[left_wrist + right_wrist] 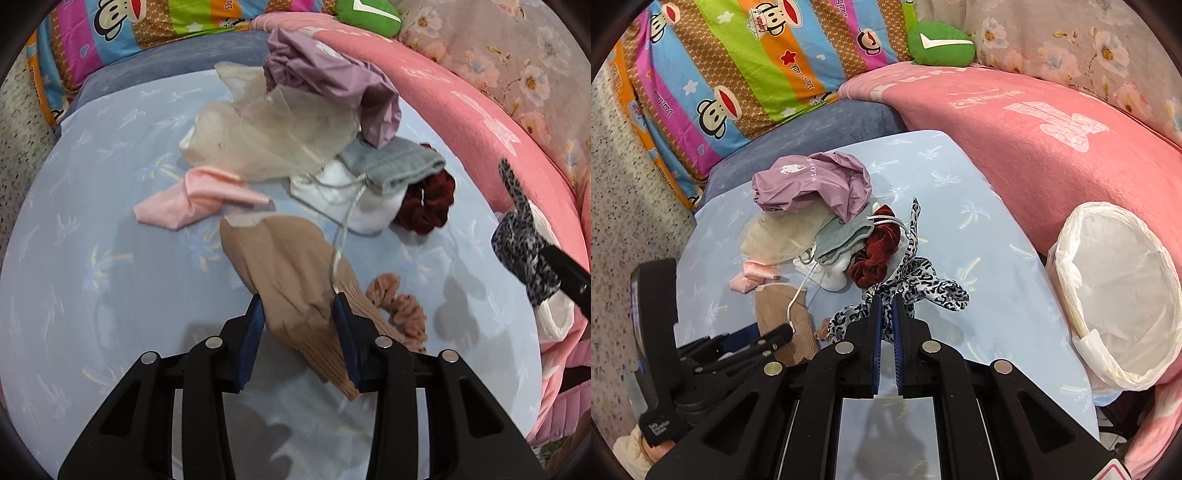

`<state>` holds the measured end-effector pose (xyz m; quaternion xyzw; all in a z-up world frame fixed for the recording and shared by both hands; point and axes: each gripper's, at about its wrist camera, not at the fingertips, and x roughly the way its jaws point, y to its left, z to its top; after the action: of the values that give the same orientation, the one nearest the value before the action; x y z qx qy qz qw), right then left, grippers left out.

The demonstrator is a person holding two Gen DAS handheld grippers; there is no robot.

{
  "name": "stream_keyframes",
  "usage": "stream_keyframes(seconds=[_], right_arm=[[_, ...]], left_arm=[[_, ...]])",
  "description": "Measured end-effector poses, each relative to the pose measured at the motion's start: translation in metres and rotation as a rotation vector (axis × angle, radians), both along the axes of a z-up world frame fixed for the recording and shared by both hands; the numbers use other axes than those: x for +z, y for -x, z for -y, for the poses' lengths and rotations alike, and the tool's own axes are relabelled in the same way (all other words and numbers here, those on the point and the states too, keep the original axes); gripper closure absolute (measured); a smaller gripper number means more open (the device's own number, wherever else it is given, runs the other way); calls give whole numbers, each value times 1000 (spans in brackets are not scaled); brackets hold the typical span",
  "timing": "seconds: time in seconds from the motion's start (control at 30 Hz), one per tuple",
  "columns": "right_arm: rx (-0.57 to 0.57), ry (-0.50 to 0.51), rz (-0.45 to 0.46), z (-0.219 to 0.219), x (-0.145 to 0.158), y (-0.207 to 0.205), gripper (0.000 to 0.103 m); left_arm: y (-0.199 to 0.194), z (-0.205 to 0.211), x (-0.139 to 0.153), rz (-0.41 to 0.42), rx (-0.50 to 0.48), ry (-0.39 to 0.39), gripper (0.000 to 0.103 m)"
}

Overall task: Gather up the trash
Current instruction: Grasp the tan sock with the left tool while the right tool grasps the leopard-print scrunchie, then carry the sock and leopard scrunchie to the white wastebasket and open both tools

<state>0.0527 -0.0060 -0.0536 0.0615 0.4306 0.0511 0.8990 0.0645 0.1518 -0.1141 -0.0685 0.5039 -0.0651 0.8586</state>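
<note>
My left gripper (pixel 299 299) has its jaws around a tan ribbed sock (pixel 295 269) on the light blue table (pixel 110 221); the sock fills the gap between the pads. My right gripper (pixel 886 299) is shut on a leopard-print hair bow (pixel 923 280) and holds it above the table; it also shows at the right of the left wrist view (pixel 521 236). A white-lined trash bin (pixel 1115 306) stands tilted at the table's right edge. A pile lies mid-table: purple bag (pixel 332 85), sheer beige fabric (pixel 273 136), grey sock (pixel 399 166), dark red scrunchie (pixel 428 203), pink cloth (pixel 195 199).
A pink-brown scrunchie (pixel 399 310) lies right of the tan sock. A pink blanket (pixel 1034 140) covers the sofa behind the table, with a striped cartoon pillow (pixel 738 62) and a green cushion (pixel 938 44). Speckled floor (pixel 624 221) lies to the left.
</note>
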Motion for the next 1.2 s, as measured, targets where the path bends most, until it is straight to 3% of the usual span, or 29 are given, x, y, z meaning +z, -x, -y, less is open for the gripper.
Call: stream_keyframes(seconds=[0.07,0.13,0.3,0.4,0.57,0.63,0.73,0.93,1.2], right_arm=[[-3,-4,3,3,2,4,98],[-7,-2,6,4,4,5,98],[-15,-3,19,9,8,7,98],[-16,-3,20,9,8,5,98],[-14,-1,14,8,7,4,98],[-14,2,13,8,7,3,98],[-15,6,17,8,9,4,98],[-23,-3,50,14,20,10,98],[-60,-18,125,36,51,22,98]], left_arm=[[0,4,0,-3,3,-5,60],[-1,-3,3,1,36,-4,39],[-9,-23,11,26,121,10,37],[-14,-26,10,42,116,-15,38],[-19,-11,-4,3,54,-2,54],[-19,-5,-8,-11,28,2,72],[-14,1,-2,10,18,-10,90],[-3,3,37,89,-4,6,93],[5,37,105,234,-81,28,94]])
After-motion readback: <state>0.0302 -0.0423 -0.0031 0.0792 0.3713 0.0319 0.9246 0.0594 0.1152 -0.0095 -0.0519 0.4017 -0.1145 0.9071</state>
